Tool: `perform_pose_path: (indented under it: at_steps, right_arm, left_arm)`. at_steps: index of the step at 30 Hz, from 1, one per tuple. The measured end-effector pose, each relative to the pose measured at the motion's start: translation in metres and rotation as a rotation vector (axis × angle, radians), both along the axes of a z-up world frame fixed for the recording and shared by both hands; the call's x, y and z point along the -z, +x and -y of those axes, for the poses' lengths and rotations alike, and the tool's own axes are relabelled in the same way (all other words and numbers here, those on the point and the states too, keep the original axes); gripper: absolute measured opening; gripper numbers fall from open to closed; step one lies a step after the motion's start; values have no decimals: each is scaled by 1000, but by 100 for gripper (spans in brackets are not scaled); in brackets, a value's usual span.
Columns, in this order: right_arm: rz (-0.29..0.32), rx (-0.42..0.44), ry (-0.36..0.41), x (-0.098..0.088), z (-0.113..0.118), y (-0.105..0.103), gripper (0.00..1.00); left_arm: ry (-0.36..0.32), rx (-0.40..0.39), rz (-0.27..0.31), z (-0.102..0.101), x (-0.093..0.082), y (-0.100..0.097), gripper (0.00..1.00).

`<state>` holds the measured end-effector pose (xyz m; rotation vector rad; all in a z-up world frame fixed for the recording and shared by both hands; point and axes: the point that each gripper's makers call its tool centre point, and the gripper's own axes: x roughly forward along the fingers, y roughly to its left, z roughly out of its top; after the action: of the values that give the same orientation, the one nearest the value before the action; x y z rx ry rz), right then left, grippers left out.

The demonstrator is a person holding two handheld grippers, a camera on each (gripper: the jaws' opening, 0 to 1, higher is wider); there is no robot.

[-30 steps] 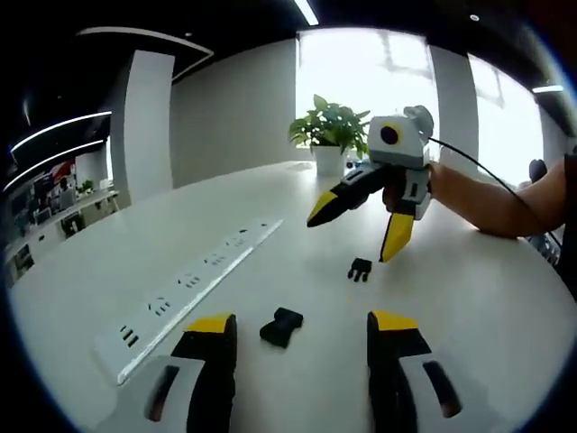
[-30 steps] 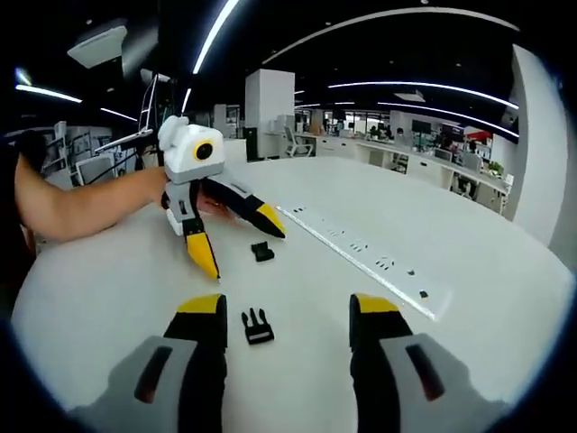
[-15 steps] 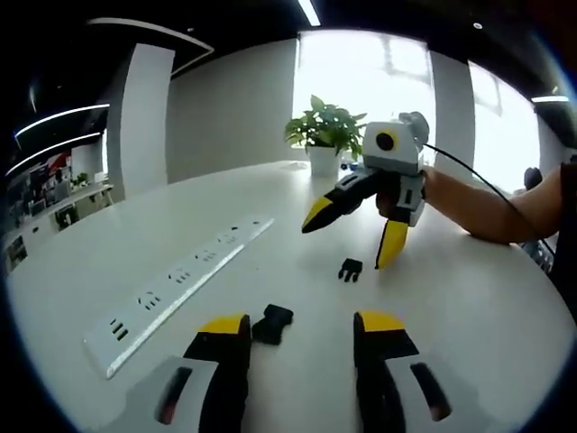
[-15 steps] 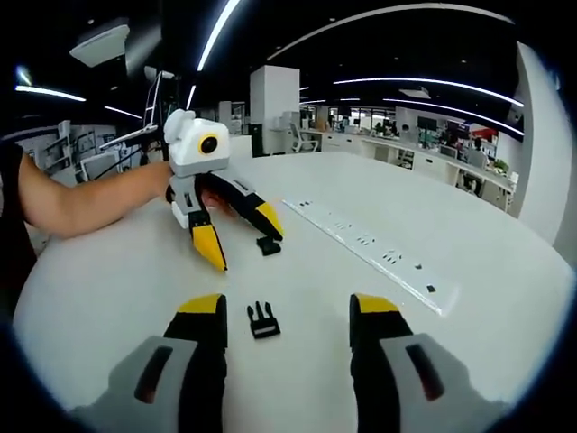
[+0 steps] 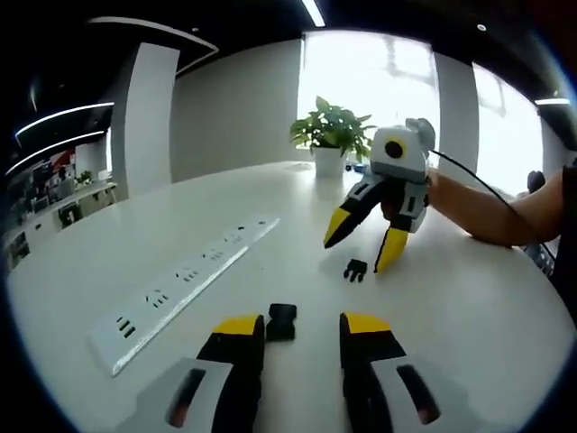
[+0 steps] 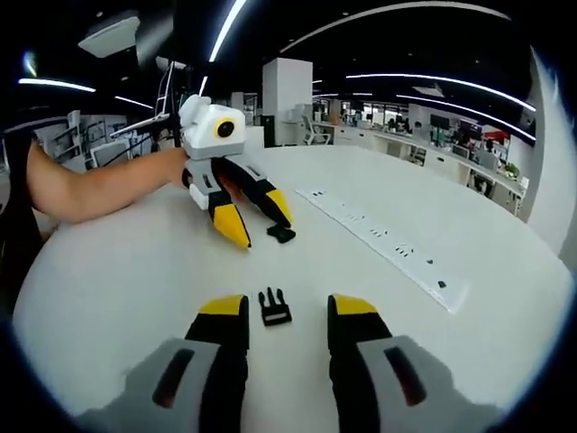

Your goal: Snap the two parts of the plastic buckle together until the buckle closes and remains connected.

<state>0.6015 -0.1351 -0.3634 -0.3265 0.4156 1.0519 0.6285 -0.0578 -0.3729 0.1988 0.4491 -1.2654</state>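
The buckle lies in two black parts on the white table. The socket half sits just ahead of my left gripper, between its yellow fingertips and closer to the left one; the jaws are open and narrowed. The pronged half lies between the open jaws of my right gripper. In the left gripper view, the right gripper hovers over the pronged half. In the right gripper view, the left gripper stands over the socket half.
A long white power strip lies along the table, also seen in the right gripper view. A potted plant stands at the far edge. A person's forearms hold both grippers.
Both grippers have come down closer to their buckle halves, and both pairs of jaws have narrowed. The two halves still lie apart on the table.
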Motion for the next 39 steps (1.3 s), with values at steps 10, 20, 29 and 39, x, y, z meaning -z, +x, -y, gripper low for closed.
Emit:
perform_pose_path:
  at_steps: [10,20,29,39]
  right_arm:
    - [4,-26,-1,3,-5,-4,29]
    - [6,-40,-12,7,-6,-5,25]
    - [-9,-50,17,8,-9,-10,20]
    - [-18,-66,23,7,-11,-14,16]
  left_arm:
    - [14,-14,21,1,2,4,29]
    - [14,-34,27,-2,3,10,24]
    - [17,-29,31,-1,3,10,24]
    - [19,-40,42,-2,3,14,22]
